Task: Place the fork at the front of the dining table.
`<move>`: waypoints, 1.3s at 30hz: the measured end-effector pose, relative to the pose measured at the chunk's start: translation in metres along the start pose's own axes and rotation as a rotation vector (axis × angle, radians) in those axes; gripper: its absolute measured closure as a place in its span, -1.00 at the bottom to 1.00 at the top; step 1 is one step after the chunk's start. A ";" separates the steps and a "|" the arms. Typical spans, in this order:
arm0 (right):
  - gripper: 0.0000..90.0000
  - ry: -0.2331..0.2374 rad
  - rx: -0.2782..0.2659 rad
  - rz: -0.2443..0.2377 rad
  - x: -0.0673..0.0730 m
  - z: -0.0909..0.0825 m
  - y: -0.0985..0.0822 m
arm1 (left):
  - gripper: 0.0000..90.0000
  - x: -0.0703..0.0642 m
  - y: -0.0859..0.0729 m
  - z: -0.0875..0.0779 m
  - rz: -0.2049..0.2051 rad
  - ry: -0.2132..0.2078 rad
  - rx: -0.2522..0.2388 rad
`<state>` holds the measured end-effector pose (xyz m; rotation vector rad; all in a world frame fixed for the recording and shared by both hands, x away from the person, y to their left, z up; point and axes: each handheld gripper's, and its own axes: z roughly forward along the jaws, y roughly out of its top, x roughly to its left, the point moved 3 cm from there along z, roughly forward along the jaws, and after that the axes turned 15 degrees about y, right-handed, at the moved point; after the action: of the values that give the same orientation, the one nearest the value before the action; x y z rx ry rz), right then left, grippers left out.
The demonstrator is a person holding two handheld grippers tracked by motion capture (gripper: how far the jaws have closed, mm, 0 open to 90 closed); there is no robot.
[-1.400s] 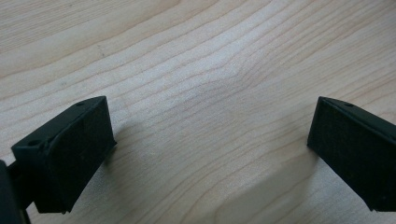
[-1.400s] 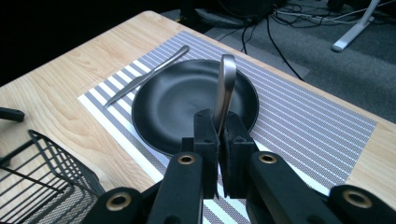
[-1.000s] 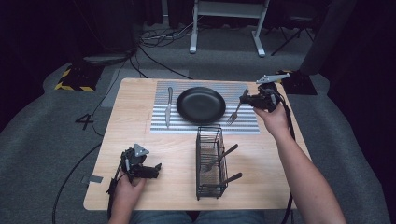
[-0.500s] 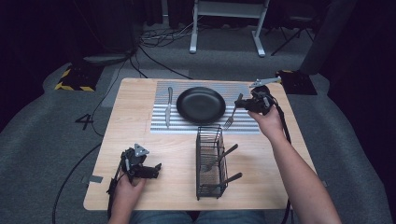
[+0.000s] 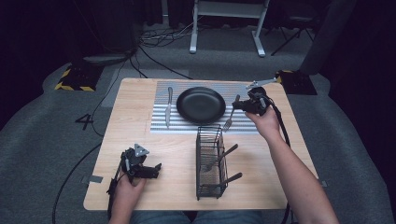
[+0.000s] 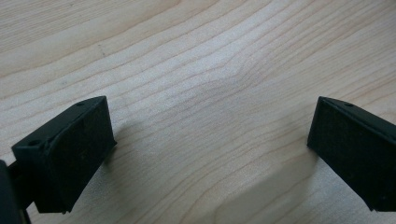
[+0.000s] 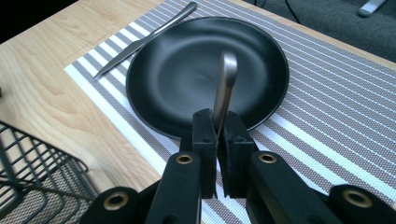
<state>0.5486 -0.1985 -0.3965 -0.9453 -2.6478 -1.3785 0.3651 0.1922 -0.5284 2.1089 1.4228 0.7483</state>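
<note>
My right gripper (image 5: 243, 106) is shut on the handle of a silver fork (image 5: 229, 118), which hangs tines-down over the striped placemat (image 5: 161, 123) just right of the black plate (image 5: 201, 105). In the right gripper view the fork's handle (image 7: 224, 91) rises from between the closed pads of the right gripper (image 7: 218, 135), with the plate (image 7: 205, 70) and a knife (image 7: 149, 37) behind it. My left gripper (image 5: 156, 169) rests open on the bare wood at the near left. Nothing lies between the wide-apart tips of the left gripper (image 6: 210, 149).
A knife (image 5: 169, 107) lies on the mat left of the plate. A black wire basket (image 5: 208, 158) with two utensils in it stands in the near middle of the table, and its corner (image 7: 28, 177) shows in the right gripper view.
My right gripper has sunk a little with the fork, bringing the tines closer to the mat beside the plate. The left hand has kept still.
</note>
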 end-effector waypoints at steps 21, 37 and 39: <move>0.57 -0.070 0.018 0.075 -0.026 0.016 -0.031 | -0.99 0.000 0.000 0.000 0.000 0.001 -0.001; 0.61 -0.065 -0.001 0.144 -0.046 0.019 -0.051 | -0.99 0.000 0.000 0.000 0.000 0.000 0.000; 0.61 -0.061 0.000 0.152 -0.048 0.019 -0.053 | -0.99 0.000 0.000 0.000 0.001 0.001 0.000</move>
<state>0.5650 -0.2311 -0.4608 -1.1796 -2.5545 -1.3376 0.3652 0.1923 -0.5284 2.1094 1.4221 0.7499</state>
